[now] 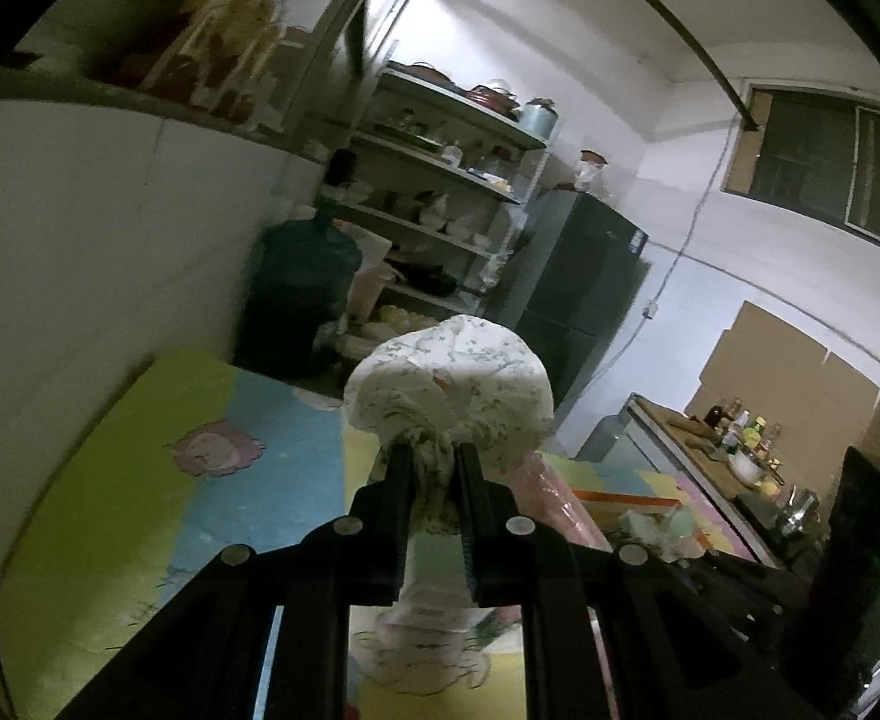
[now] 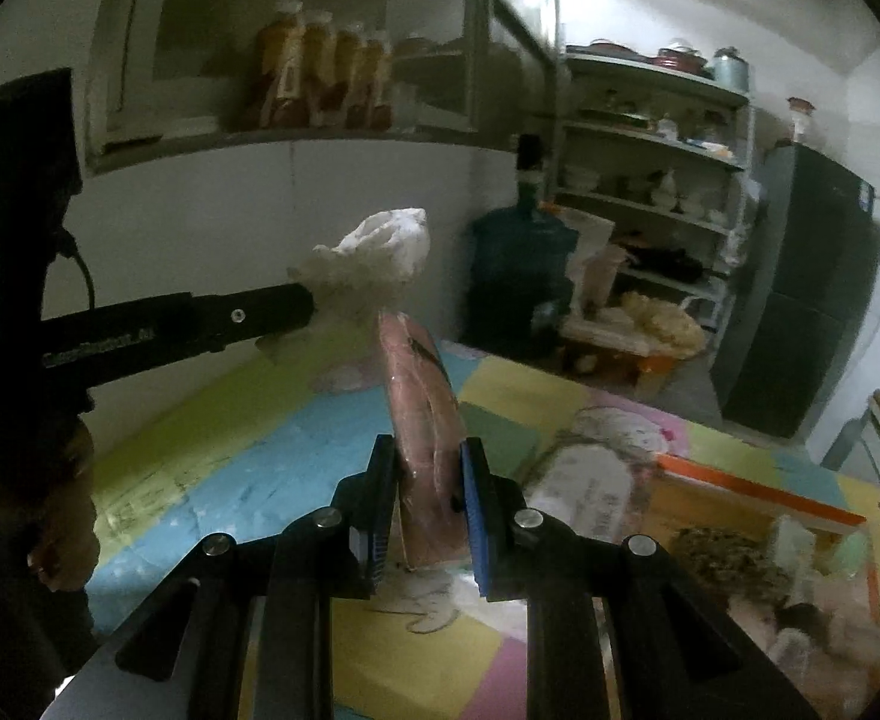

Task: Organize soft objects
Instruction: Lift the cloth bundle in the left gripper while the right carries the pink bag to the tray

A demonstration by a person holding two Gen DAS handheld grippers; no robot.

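My left gripper is shut on a bunched white floral cloth and holds it up above the colourful mat. The same cloth shows in the right wrist view at the tip of the left gripper. My right gripper is shut on a pink folded item in clear plastic wrap, held upright above the mat. That pink item shows just right of the left gripper. The two held items are close together.
More soft items lie on the mat at right: a white printed bundle, a dark speckled cloth, an orange-edged box. A water jug, shelves and a dark fridge stand behind. A counter with bottles is at right.
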